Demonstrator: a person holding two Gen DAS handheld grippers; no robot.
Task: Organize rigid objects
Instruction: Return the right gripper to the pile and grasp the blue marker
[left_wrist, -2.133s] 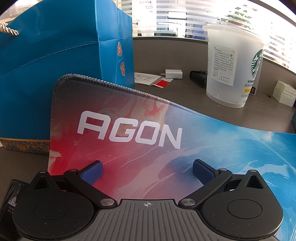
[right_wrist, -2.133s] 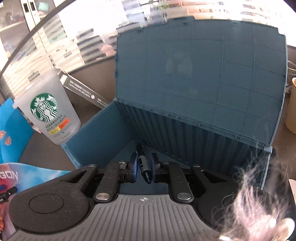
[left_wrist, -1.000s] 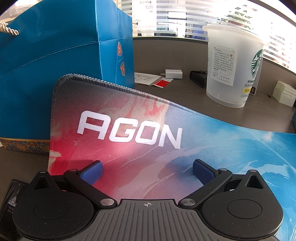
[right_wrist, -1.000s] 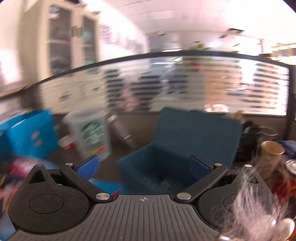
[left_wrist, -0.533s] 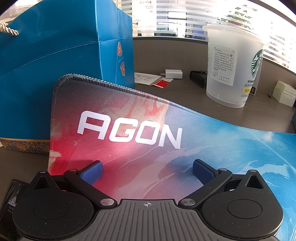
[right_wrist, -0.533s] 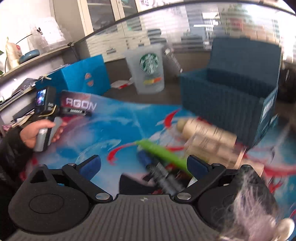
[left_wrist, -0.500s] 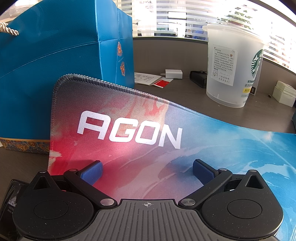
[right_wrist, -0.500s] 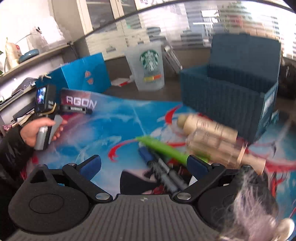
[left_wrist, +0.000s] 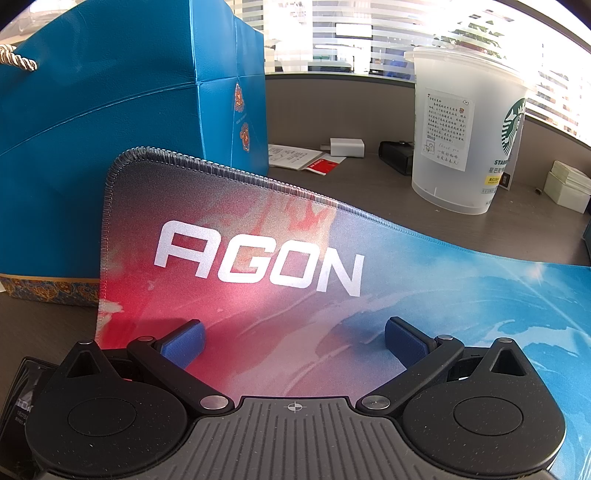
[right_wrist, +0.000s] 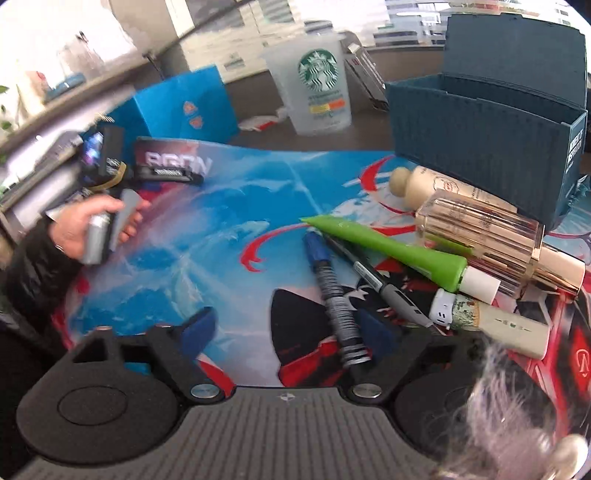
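My right gripper (right_wrist: 286, 328) hangs low over the mouse mat (right_wrist: 207, 229), and its jaws are closing. A blue pen with a grey ribbed grip (right_wrist: 330, 284) lies between them, close to the right pad, and is not pinched. Beside it lie a black pen (right_wrist: 373, 280), a green tube (right_wrist: 388, 247), a clear gold-capped bottle (right_wrist: 487, 236), a beige bottle (right_wrist: 432, 184) and a small white-capped tube (right_wrist: 491, 321). The teal box (right_wrist: 480, 144) stands open behind them. My left gripper (left_wrist: 293, 330) rests open over the mat's AGON corner (left_wrist: 258, 258), holding nothing.
A Starbucks cup (right_wrist: 317, 85) and a blue paper bag (right_wrist: 184, 107) stand behind the mat on the brown desk. A hand in a dark sleeve (right_wrist: 92, 221) holds the left gripper at the mat's left end. Papers (left_wrist: 295, 155), a white charger (left_wrist: 345, 146) and a white box (left_wrist: 567, 186) lie farther back.
The right gripper left the box, swung down over the pile on the mat, and its jaws narrowed around the blue pen. The left gripper stayed put.
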